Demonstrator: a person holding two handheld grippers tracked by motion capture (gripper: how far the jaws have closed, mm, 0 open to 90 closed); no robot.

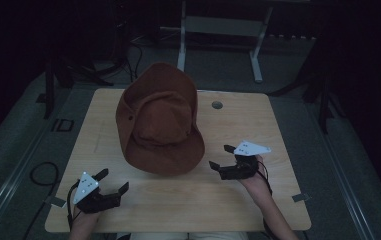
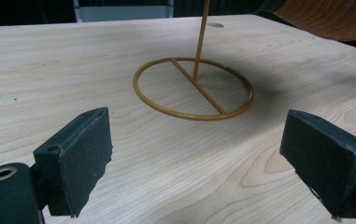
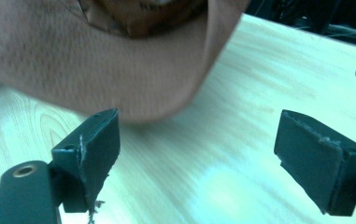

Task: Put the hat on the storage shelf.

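Brown hat (image 1: 158, 120) between hands, left hand-held gripper (image 1: 114, 181) spread — right hand-held gripper (image 1: 221, 156) spread

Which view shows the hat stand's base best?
Left gripper view: the gold ring base and upright rod sit clear on the table. In the high view the brown hat covers them.

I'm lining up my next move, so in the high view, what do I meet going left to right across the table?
Left hand-held gripper → brown hat → small hole in the tabletop → right hand-held gripper.
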